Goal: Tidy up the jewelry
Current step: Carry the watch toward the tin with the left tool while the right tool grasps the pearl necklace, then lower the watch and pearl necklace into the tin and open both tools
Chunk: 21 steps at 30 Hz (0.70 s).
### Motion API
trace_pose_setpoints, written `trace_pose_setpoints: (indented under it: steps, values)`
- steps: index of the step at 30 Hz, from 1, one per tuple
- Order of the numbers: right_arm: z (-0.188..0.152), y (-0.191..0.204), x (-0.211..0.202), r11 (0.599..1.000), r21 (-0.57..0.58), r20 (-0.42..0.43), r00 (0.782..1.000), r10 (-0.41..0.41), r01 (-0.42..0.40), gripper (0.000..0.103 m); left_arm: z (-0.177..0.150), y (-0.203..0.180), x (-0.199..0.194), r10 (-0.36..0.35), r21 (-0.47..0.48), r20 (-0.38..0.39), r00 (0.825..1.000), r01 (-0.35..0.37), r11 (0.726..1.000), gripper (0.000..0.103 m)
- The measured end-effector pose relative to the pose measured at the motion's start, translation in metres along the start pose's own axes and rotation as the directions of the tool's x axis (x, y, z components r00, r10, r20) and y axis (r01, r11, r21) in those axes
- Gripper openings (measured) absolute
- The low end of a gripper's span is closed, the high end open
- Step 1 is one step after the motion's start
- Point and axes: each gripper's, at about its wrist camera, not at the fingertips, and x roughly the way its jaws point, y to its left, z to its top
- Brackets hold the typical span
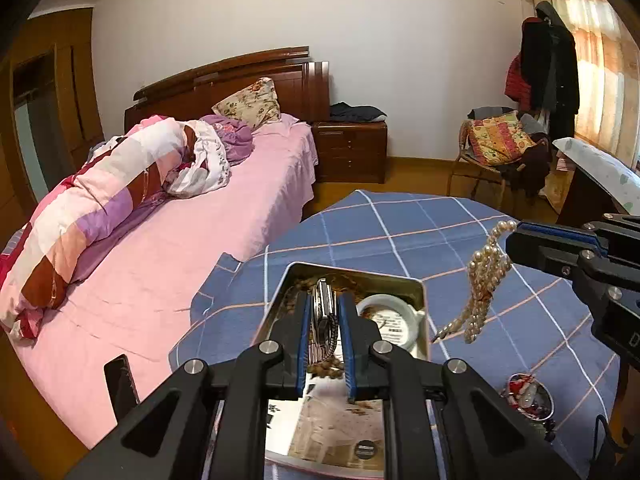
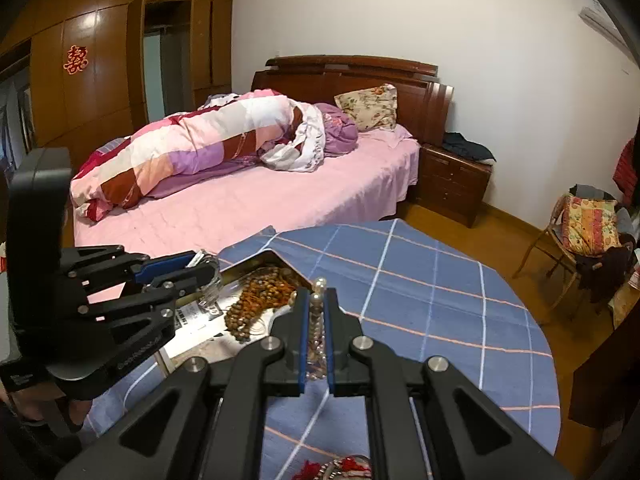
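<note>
Above a round tabletop in blue check cloth, the left gripper has its jaws clamped on one metal watch over one open tin; one pearl strand dangles from the right gripper. From the right wrist, its jaws pinch those pearls; one brown bead string lies in the tin. Labels there are unreadable.
</note>
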Motion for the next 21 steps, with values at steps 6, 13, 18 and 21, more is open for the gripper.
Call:
trace_pose_setpoints:
  steps: [6, 13, 18, 21]
  values:
    - [0.002, 0.013, 0.014, 1.0, -0.015, -0.024, 0.999, 0.024, -0.024, 0.009, -0.002, 0.013, 0.007, 0.015, -0.015, -0.016, 1.0, -0.015, 1.0, 0.013]
    - [0.003, 0.018, 0.024, 0.999, -0.009, -0.038, 0.998, 0.048, -0.048, 0.009, -0.005, 0.027, 0.014, 0.024, -0.04, -0.029, 0.999, -0.025, 0.999, 0.013]
    - [0.015, 0.024, 0.016, 0.998, -0.019, -0.008, 0.999, 0.051, -0.051, 0.009, -0.005, 0.03, 0.015, 0.024, -0.048, -0.03, 0.999, -0.025, 0.999, 0.013]
    - [0.02, 0.027, 0.013, 0.998, -0.028, 0.004, 0.999, 0.052, -0.052, 0.009, -0.005, 0.032, 0.014, 0.022, -0.052, -0.027, 0.999, -0.024, 0.998, 0.013]
